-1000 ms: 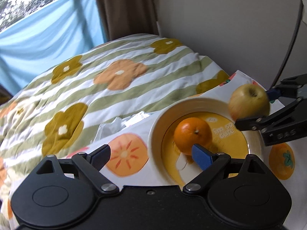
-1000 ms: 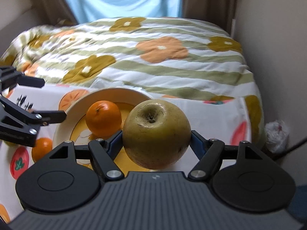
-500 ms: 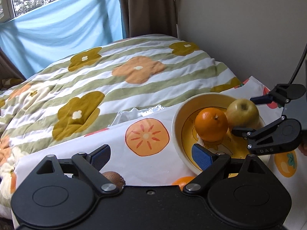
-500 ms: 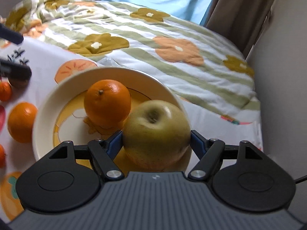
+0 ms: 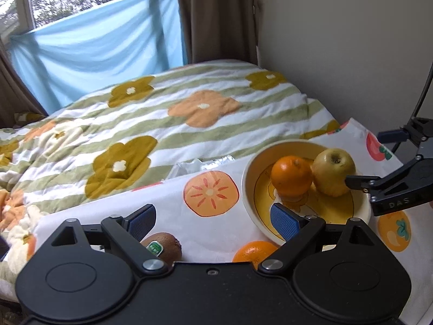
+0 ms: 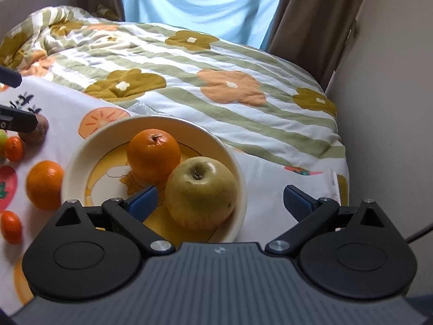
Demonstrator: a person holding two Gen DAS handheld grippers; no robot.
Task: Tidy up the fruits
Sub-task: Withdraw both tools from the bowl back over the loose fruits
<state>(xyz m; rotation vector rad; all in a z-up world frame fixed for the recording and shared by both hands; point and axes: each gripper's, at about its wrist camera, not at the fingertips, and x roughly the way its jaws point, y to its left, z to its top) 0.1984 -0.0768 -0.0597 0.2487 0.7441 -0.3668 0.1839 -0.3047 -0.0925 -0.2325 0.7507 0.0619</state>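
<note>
**Fruits: apple released into bowl, loose pieces lying nearest the left gripper**

Left wrist view. Fruits are sitting in two groups. The bowl (image 5: 250, 189) is holding an orange (image 5: 291, 175) and a yellow-green apple (image 5: 333, 172), the two touching. Outside it, on the fruit-printed cloth (image 5: 211, 233), a kiwi (image 5: 162, 246) is lying just below the gap between the left gripper (image 5: 213, 220) fingers, toward its left blue pad, and a loose orange (image 5: 254, 250) is lying toward the other pad, just beside the bowl's near rim. The left jaws are standing wide with nothing between them. The right gripper (image 5: 376, 159) is showing at the right edge, one black finger tip lying against or just in front of the apple; contact cannot be told from here.

Right wrist view. The right gripper (image 6: 220, 197) jaws have just been opening and are standing spread, released. The apple (image 6: 201, 192) is resting in the bowl (image 6: 240, 184) between the fingers but clear of both pads, nearer the left pad. The orange (image 6: 153, 155) is sitting behind it, touching. To the left, outside the bowl, the loose orange (image 6: 44, 184), two small oranges (image 6: 13, 149) (image 6: 10, 226) and the kiwi (image 6: 35, 131) are lying on the cloth, the kiwi partly under the left gripper's finger.

Judgement: the apple's placement appears done. The remaining loose fruit lies on the left side, so the left hand is the nearer one; the kiwi's long axis seems to run roughly across its jaws.
</note>
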